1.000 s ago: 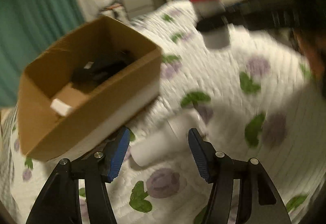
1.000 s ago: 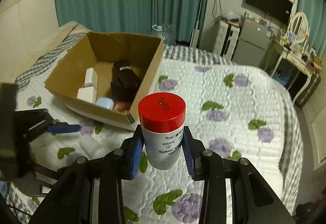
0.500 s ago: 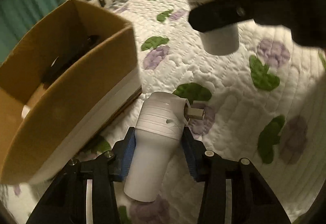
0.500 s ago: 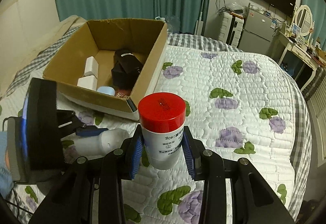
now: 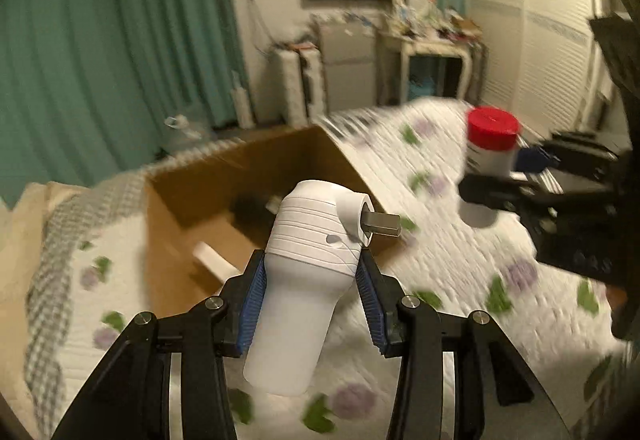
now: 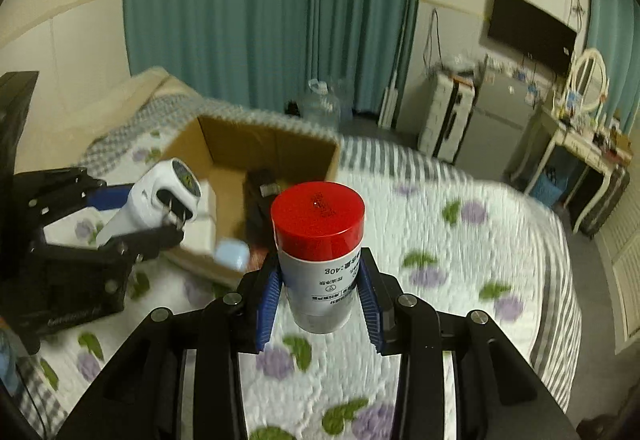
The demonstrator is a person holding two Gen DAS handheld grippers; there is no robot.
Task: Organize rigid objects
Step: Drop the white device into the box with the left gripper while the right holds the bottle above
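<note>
Left gripper (image 5: pixel 310 294) closed on a white plug adapter (image 5: pixel 304 280), blue pads (image 5: pixel 252 304) pressed against its narrow body, metal prong pointing right, lifted clear of the flowered quilt (image 5: pixel 460 272). Right gripper (image 6: pixel 318 302) clamped around a white jar with a red lid (image 6: pixel 318 240), upright, raised above the bed. Open cardboard box (image 6: pixel 224 143) on the quilt just beyond both, holding a black item (image 6: pixel 260 195), white blocks and a pale blue piece (image 6: pixel 232 254). Adapter over the near box corner in the left view; jar off to its right. Teal curtains (image 6: pixel 260 11) and a wall television (image 6: pixel 530 33) behind.
</note>
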